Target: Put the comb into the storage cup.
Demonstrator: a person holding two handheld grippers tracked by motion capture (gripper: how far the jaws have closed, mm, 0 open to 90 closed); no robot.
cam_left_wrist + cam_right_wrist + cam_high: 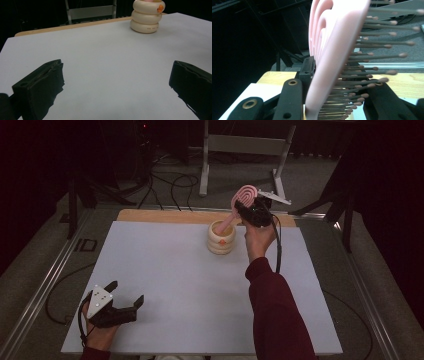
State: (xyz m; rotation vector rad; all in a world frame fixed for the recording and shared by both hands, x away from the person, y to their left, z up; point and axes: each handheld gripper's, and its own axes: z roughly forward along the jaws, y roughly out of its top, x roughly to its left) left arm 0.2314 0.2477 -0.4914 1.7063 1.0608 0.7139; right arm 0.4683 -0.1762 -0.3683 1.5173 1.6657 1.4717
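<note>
So the right tongs (248, 209) are clamping down on a pink plastic hairbrush with an oval looped head and dark bristles (244, 195), gripping it around the base of the head. In the right gripper view the black jaws are pressing on both sides of that hairbrush (329, 57), one against the smooth pink back and one into the bristles. The brush is sitting tilted, with its handle going down into the mouth of a cream-coloured ribbed cup that looks like three stacked rings (221, 238), and the head is sticking up and out past the cup's rim on the far right side. That cup is standing upright on the light grey surface (175, 280), close to its far edge, where a strip of bare wood is showing.

The left tongs (125, 295) are resting way back from the cup, at the near left corner of the surface, and they're hanging wide open with nothing between them. In the left gripper view the cup (147, 17) is sitting far off beyond the spread jaws, and there's a small orange mark on its top ring.

The person's dark red sleeve (275, 310) is reaching in toward the cup from the near side.
</note>
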